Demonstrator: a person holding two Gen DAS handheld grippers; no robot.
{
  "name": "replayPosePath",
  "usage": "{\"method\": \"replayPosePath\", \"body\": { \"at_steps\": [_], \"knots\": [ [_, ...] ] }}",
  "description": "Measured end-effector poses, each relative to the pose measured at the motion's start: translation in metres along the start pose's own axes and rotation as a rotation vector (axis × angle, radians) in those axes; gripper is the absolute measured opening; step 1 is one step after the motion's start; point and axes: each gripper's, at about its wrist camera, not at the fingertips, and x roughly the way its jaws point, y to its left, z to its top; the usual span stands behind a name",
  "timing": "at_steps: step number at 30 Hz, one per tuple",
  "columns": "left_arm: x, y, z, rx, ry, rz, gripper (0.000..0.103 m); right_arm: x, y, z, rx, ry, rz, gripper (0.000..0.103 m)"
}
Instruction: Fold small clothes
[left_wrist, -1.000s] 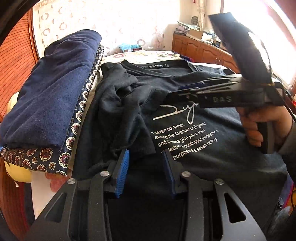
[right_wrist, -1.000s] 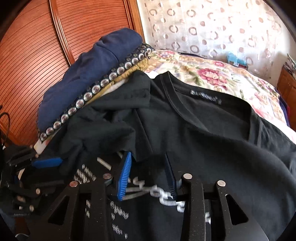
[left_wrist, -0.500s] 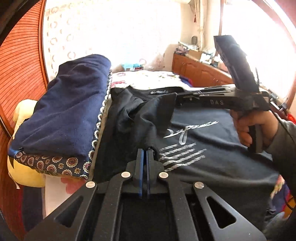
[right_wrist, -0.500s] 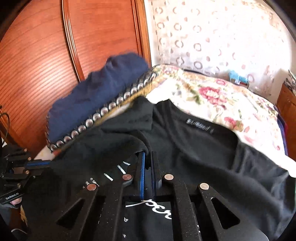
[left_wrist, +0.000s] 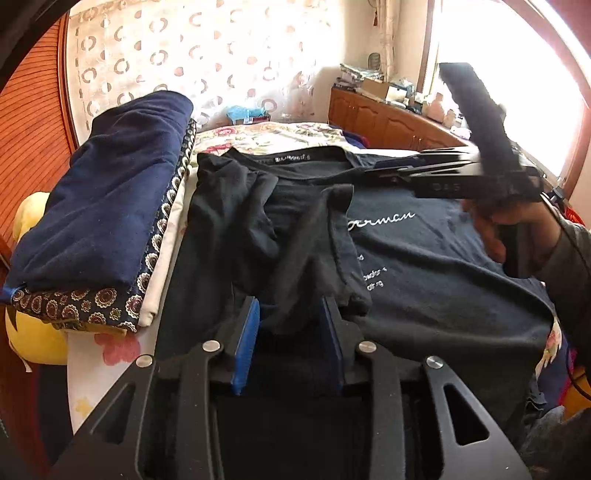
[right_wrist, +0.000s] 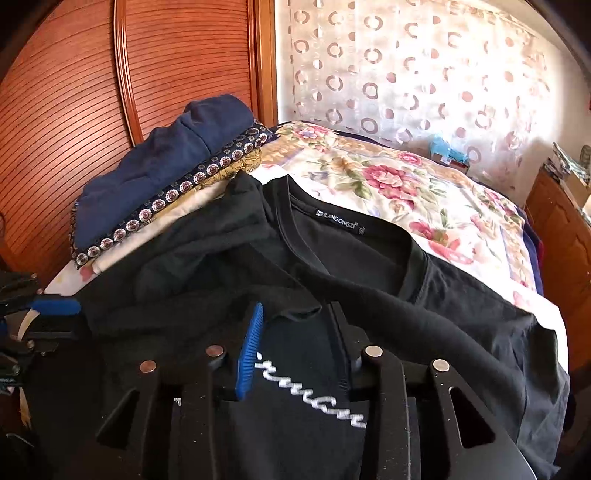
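The bed (right_wrist: 424, 192), under a flowered cover, carries everything. The black T-shirt (left_wrist: 424, 280) lies chest-up across its near half, collar toward the curtain and white lettering showing, probably so that both sides can be turned inward over the print. Its left side is already brought over the chest, and the sleeve (left_wrist: 306, 258) lies there in a loose ridge, rumpled, not flat. The stack of folded clothes (left_wrist: 99, 221) sits just beside the shirt's left edge, likely set there as finished work; it hems in that side. The right side of the shirt is unfolded, with bare flowered cover beyond the collar and a wooden cabinet (left_wrist: 391, 118) well apart, so there is room that way. The left tongs (left_wrist: 290, 334) stand apart, empty, the sleeve's hem lying between their tips. The right tongs (right_wrist: 299, 343) are likewise apart and hold nothing, poised over the lettering.
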Motion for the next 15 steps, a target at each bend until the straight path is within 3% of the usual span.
{"method": "replayPosePath", "body": {
  "at_steps": [7,11,15],
  "knots": [
    [0.020,0.004,0.001,-0.006,0.049,0.058,0.037,-0.039,-0.013,-0.029,0.032,-0.006,-0.011,0.038],
    [0.033,0.005,-0.003,-0.002,0.080,0.086,0.037,-0.067,-0.025,-0.058,0.034,-0.002,-0.048,0.054],
    [0.034,0.002,-0.005,0.018,0.071,0.103,0.038,-0.097,-0.042,-0.084,0.059,-0.015,-0.114,0.060]
  ]
}}
